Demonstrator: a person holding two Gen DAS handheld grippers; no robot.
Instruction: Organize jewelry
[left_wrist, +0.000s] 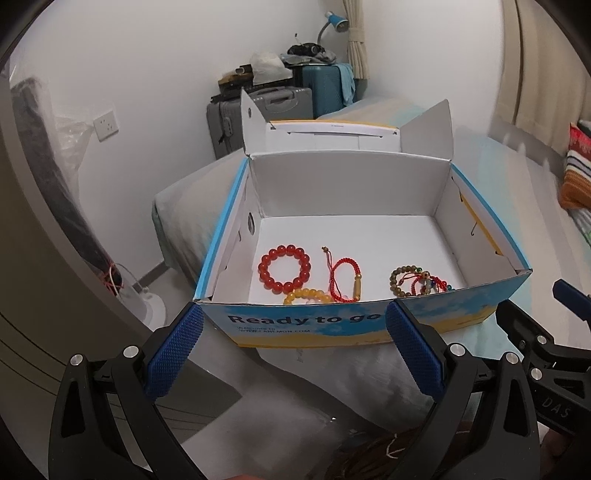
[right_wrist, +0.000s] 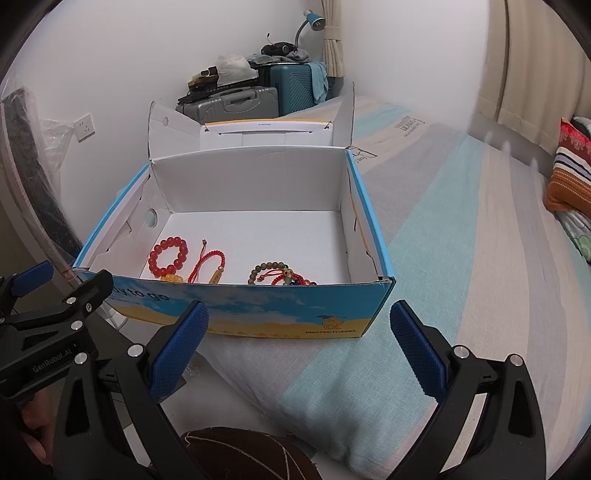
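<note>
open box (left_wrist: 369, 321), four bracelets along its near wall.
your left gripper (left_wrist: 295, 325) and right gripper (right_wrist: 299, 321) hung spread, empty; the red cord bracelet (left_wrist: 341, 275) ran near-to-far.

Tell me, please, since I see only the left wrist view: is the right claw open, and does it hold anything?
Observer: The right claw is open and empty. It points at the front wall of the box.
Operator: Thank you. Is anything printed at the right end of that front wall? I cannot make it out in my view.
Observer: Yes, a small camel logo, with the word PROTECTCAMEL under it.
</note>
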